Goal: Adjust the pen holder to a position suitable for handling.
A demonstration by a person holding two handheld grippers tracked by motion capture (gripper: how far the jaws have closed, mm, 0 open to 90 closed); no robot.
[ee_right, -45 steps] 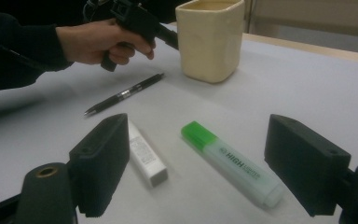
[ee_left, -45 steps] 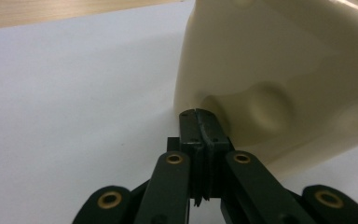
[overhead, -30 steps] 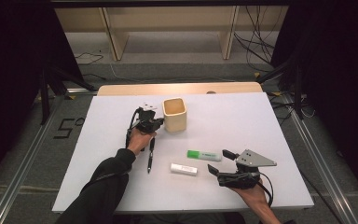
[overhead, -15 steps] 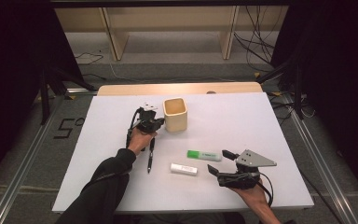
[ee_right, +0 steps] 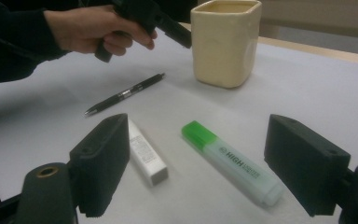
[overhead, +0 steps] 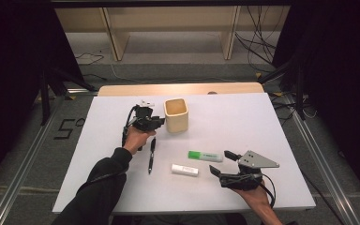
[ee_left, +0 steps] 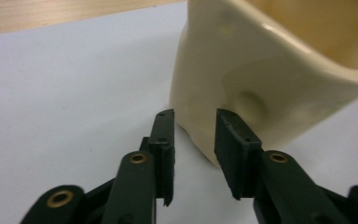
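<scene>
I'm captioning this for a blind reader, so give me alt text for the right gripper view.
Open black tongs frame a green highlighter and a white eraser lying on a white table. Beyond lie a black pen and a cream cup, with the other hand's tongs beside it.

Bright lit table, dark surroundings, soft shadows, blurred close foreground

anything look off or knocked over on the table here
Nothing stands out. The cream cup stands upright and unchipped; its dented walls look like its shape, not damage. The black pen, green highlighter and white stick lie flat, apart from each other, on the white table. No spill.
</scene>
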